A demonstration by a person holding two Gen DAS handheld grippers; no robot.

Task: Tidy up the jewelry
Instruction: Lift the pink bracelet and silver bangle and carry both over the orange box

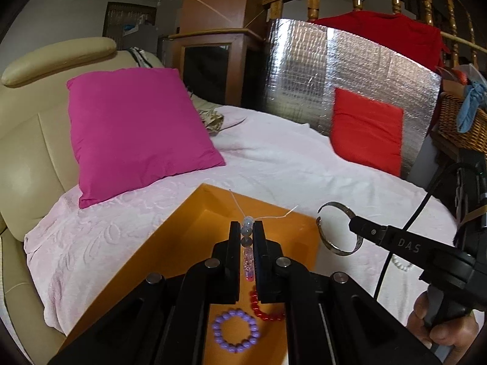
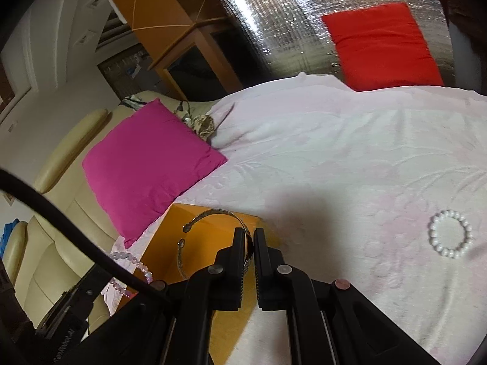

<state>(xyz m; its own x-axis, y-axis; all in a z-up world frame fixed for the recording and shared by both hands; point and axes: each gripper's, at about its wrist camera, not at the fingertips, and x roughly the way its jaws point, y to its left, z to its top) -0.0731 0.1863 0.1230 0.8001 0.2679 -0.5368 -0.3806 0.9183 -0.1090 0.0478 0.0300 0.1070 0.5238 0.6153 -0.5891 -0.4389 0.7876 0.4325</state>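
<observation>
Beaded strand: a string of pale grey and pink beads (image 1: pixel 247 245) is clamped between the fingers of the left gripper (image 1: pixel 247 237); it hangs above the orange box (image 1: pixel 170 243), and its thin white thread ends stick out past the fingertips.
Metal bangle: an open silver cuff (image 2: pixel 213 237) is pinched on its band by the right gripper (image 2: pixel 249 243), held over the far right corner of the box.
Left fingers: closed tightly on the beads.
Right fingers: closed on the bangle's band, with only a narrow gap.
Inside the box: a purple bead bracelet (image 1: pixel 236 330) lies on the bottom, and a red bead bracelet (image 1: pixel 264 308) lies just beside it, partly hidden by the left gripper.
White bead bracelet (image 2: pixel 451 233): lies alone on the pale pink bedcover (image 2: pixel 334 158), well apart from the box, toward the right edge.
Box: stands on the bedcover, near the magenta pillow (image 1: pixel 134 130).
Far edge: a red cushion (image 2: pixel 380 45) leans on a silver foil panel (image 1: pixel 304 70).
</observation>
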